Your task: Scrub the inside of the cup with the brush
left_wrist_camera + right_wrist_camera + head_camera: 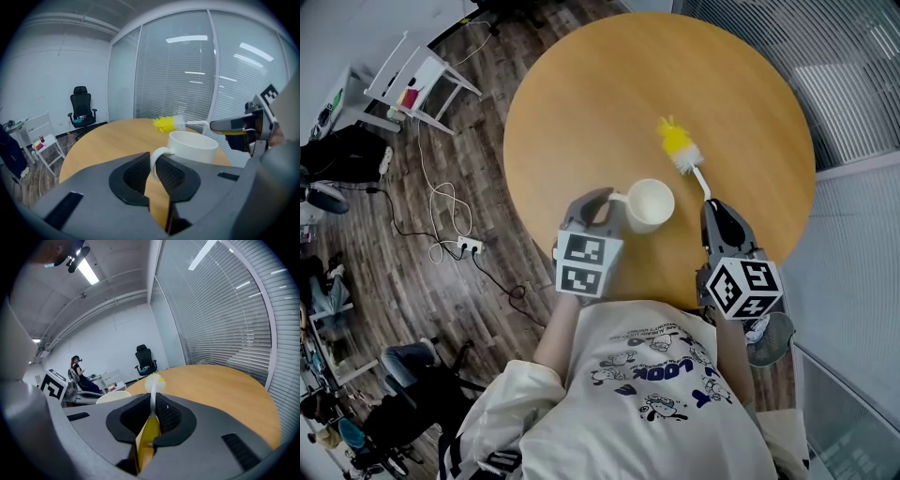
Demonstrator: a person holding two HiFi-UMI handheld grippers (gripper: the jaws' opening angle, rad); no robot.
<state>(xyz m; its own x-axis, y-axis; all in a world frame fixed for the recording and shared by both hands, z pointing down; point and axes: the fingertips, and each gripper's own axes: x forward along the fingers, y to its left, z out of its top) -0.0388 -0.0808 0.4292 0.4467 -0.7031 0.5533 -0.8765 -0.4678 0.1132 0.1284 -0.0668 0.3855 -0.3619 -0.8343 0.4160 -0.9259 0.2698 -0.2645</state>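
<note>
**Q:** Left gripper (152, 171): why clamped on the handle (153, 159) of the cup (649, 204)?

**A:** I steady the cup near the table's (581, 84) near edge. My right gripper (151, 416) pinches the brush (694, 171) by its tail end, leaving the bristles (677, 142) free for scrubbing.

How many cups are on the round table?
1. The white cup stands near the edge of the table closest to the person, its handle pinched by the left gripper. No other cup shows.
</note>
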